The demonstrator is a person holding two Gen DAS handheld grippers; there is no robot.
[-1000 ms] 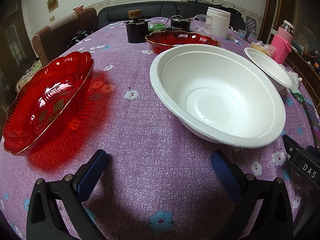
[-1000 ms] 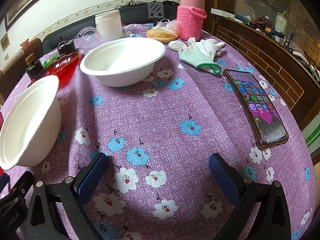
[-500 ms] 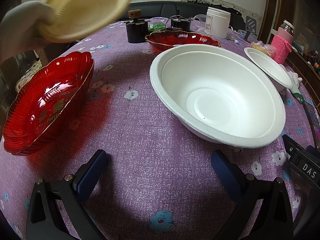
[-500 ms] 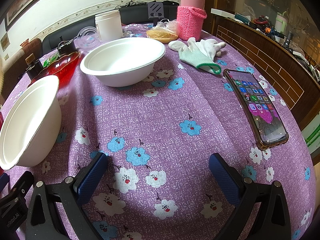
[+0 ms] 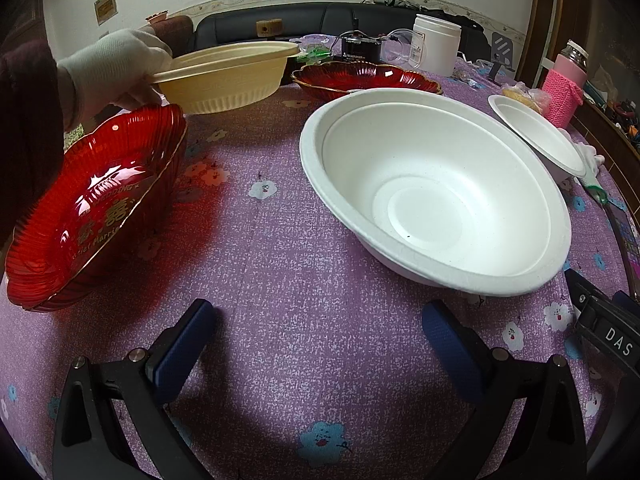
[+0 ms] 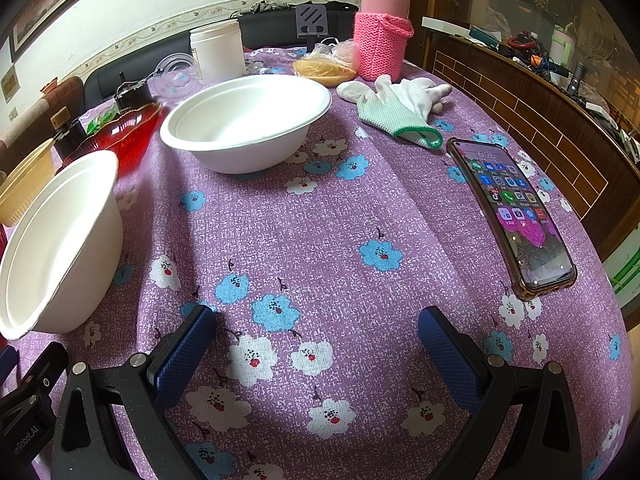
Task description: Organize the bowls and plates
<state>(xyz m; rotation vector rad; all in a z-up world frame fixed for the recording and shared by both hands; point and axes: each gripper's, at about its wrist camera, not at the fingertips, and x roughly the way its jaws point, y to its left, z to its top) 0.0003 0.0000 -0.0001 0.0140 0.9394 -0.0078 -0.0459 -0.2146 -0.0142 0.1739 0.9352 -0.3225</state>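
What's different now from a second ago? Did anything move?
A gloved hand came in from the left holding a yellow bowl by its rim, and brought it down until it hangs just behind the near red dish. Both white bowls, the phone and both open grippers stayed put.

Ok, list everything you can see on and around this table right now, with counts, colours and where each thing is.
White bowls: two, white, table centre and far right.
Red dishes: two, red glass, near left and far centre.
Cream bowl: one, held above table's left.
Phone: one, right edge.
Gloves: white and green, far right.
Pink flask: one, far right.
White jar: one, far side.
Tablecloth: purple, floral.
Gloved hand: one, white, grips cream bowl.
Left gripper: open, empty.
Right gripper: open, empty.
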